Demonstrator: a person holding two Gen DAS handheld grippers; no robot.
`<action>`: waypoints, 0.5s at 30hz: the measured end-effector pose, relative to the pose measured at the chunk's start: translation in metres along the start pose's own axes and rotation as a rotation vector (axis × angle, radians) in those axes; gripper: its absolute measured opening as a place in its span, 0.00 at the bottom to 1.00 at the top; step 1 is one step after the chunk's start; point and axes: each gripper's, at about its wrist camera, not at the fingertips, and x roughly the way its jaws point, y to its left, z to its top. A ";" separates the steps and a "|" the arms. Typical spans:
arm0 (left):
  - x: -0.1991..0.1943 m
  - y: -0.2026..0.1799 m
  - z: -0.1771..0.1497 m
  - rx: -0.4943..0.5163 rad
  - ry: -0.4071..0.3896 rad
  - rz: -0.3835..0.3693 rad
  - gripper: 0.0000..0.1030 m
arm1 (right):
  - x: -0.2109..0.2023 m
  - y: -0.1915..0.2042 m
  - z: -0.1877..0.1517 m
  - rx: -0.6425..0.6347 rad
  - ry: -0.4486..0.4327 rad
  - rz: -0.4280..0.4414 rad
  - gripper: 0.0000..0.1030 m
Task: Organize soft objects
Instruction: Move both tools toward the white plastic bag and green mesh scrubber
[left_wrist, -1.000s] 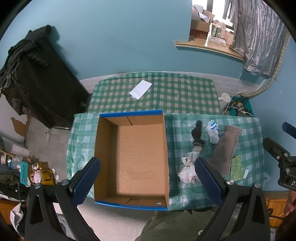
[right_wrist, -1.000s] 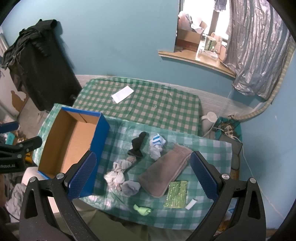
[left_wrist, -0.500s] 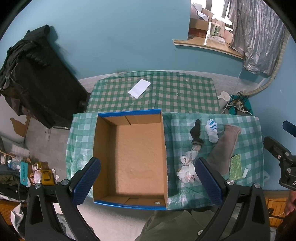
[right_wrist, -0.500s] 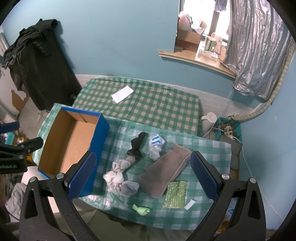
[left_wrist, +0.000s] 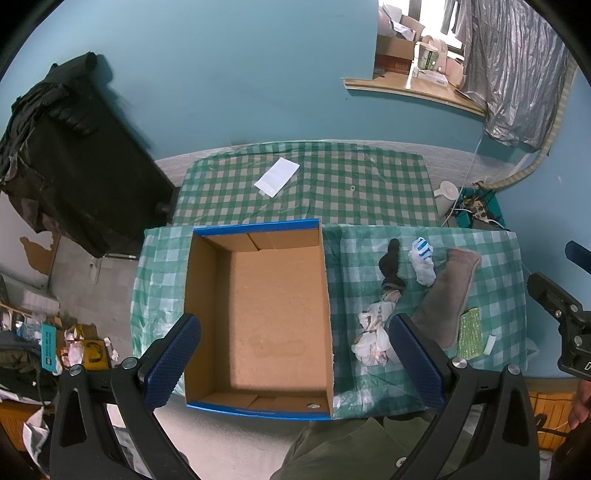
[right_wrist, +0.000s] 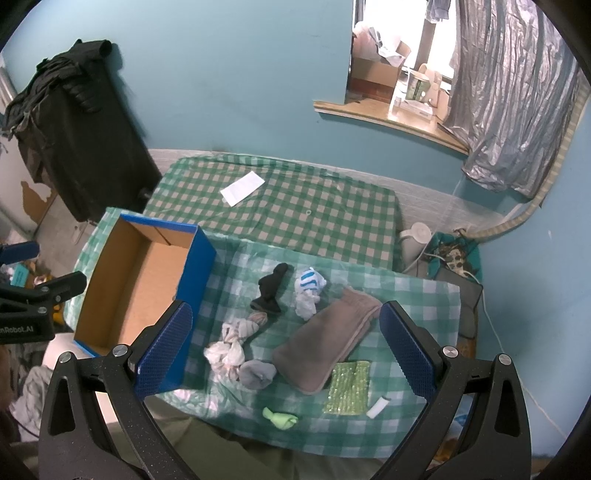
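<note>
Nothing is picked up yet: the box (left_wrist: 266, 317) sits empty on the table (right_wrist: 317, 206), socks (right_wrist: 273, 286) and cloth (right_wrist: 328, 345) lying beside it. Both the left gripper (left_wrist: 295, 358) and right gripper (right_wrist: 284, 347) hang spread wide, high above. Next, I reckon, one drops onto a sock.

box (left_wrist: 258, 317) left of socks (left_wrist: 393, 267), on table (left_wrist: 332, 192)

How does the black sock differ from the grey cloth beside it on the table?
The black sock is small, dark and bunched up; the grey cloth is much larger, pale brownish-grey and lies flat and folded. The sock lies nearer the cardboard box. Both rest untouched on the checked tablecloth.
</note>
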 end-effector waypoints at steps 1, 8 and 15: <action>0.000 0.000 0.000 0.000 0.001 0.000 0.99 | 0.000 0.000 0.000 0.000 0.001 -0.001 0.98; 0.011 0.001 0.007 -0.007 0.028 -0.016 0.99 | -0.004 -0.005 0.001 0.003 0.005 -0.002 0.98; 0.034 -0.003 0.014 -0.009 0.065 -0.037 0.99 | 0.003 -0.031 -0.006 0.027 0.018 -0.020 0.98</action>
